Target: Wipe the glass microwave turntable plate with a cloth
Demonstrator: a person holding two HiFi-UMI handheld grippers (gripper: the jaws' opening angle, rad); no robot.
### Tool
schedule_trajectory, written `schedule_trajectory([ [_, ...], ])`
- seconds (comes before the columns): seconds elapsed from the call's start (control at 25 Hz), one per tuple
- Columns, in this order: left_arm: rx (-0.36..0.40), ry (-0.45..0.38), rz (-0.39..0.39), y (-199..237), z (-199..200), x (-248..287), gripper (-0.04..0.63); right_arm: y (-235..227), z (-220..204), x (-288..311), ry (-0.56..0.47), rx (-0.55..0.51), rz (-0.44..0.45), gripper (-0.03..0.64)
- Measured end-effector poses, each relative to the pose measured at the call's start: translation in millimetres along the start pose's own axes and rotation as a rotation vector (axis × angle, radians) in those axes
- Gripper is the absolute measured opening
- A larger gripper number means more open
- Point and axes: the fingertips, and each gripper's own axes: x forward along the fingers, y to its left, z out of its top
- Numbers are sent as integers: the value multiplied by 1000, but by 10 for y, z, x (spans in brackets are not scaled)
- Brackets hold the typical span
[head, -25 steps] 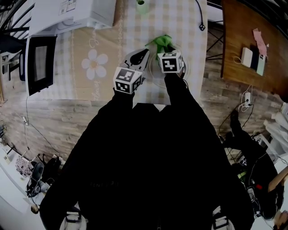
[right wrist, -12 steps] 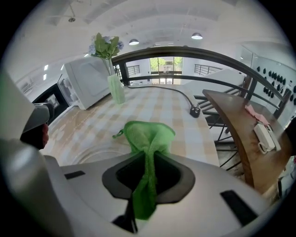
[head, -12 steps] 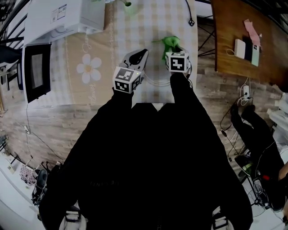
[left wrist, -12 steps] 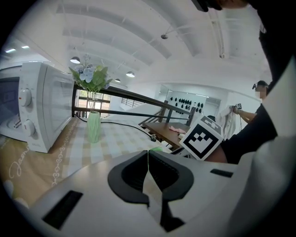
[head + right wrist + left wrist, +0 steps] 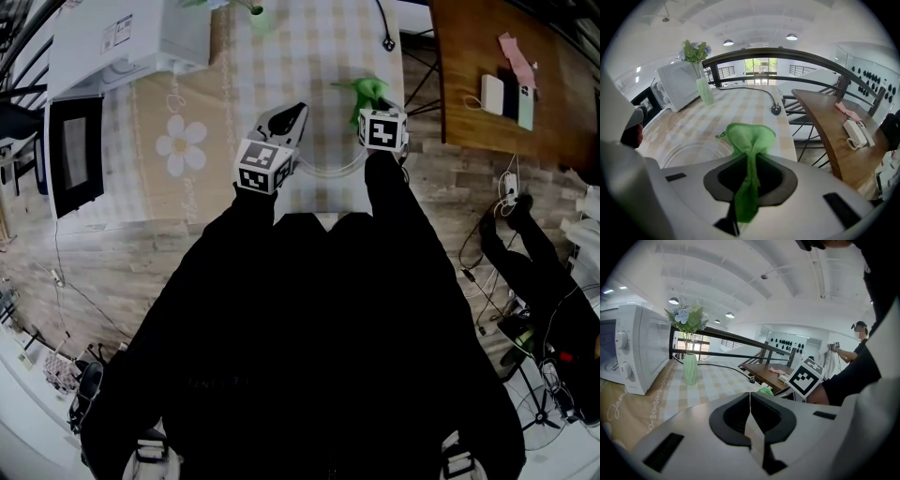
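The glass turntable plate (image 5: 330, 171) lies on the checked tablecloth near the table's front edge; in the right gripper view the plate (image 5: 693, 152) shows at lower left. My right gripper (image 5: 371, 101) is shut on a green cloth (image 5: 366, 90), at the plate's right side. The cloth (image 5: 747, 140) bunches out ahead of the right gripper (image 5: 749, 161) and hangs down between its jaws. My left gripper (image 5: 296, 111) hovers at the plate's left side. In its own view the left gripper (image 5: 750, 397) has its jaws closed together, and I see nothing between them.
A white microwave (image 5: 131, 37) with its dark door (image 5: 75, 155) swung open stands at the table's left. A green vase (image 5: 690, 369) of flowers is at the back. A cable plug (image 5: 776, 110) lies on the cloth. A wooden side table (image 5: 497, 75) stands right of the table's edge.
My right gripper has carried the green cloth rightward over the plate, toward the table's right edge. The left gripper has stayed about where it was.
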Motion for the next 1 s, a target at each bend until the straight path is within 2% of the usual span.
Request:
schedule_trajectory([
  [0.24,-4,-11,19,38,3,-88,21,-256,-43,-47,1,10,-44,71],
  [0.4,-9,-17,34,72,-32,-162,21,-195,-2,-138,-21,28,-34,69],
  [0.56,-13,-25,61,164,-53,-258,21,70,84,-255,-60,53,11,69],
  [1.0,-21,-34,128,487,-102,-543,21,1078,322,-437,-126,-10,145,69],
])
